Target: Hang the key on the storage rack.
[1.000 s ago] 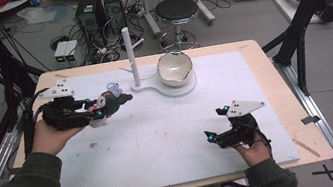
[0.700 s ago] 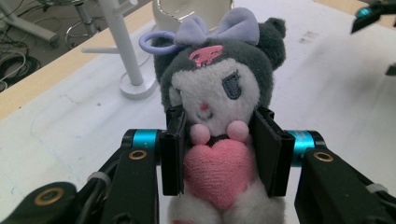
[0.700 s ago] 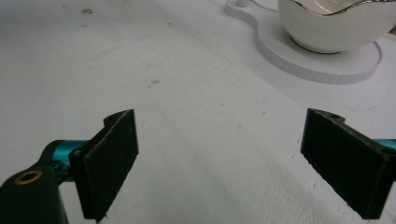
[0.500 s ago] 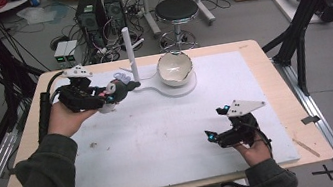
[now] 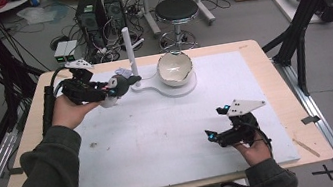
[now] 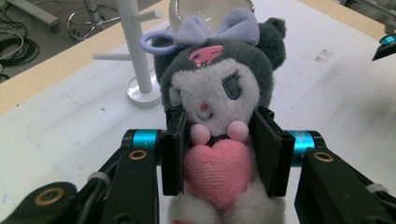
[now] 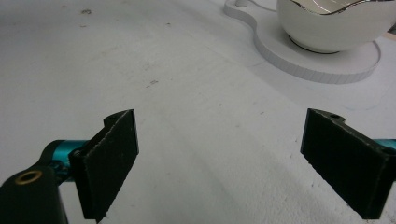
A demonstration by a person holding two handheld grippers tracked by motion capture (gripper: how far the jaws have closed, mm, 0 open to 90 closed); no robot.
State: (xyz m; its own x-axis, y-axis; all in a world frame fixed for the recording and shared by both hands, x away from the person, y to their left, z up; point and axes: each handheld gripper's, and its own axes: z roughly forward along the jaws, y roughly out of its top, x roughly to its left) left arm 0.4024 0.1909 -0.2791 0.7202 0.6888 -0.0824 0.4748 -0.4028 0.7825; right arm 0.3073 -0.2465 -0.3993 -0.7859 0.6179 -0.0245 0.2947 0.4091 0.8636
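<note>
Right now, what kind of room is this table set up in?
Most likely a lab or workshop. Desktop computer towers and loose cables sit on the grey floor behind the table, a black metal frame flanks it, and a round stool stands nearby.

One plush is counted, one peg stand, one bowl and one white base under it. Two claws are seen: the left claw and the right claw. One worktop is counted, and one white mat is laid on it.
</note>
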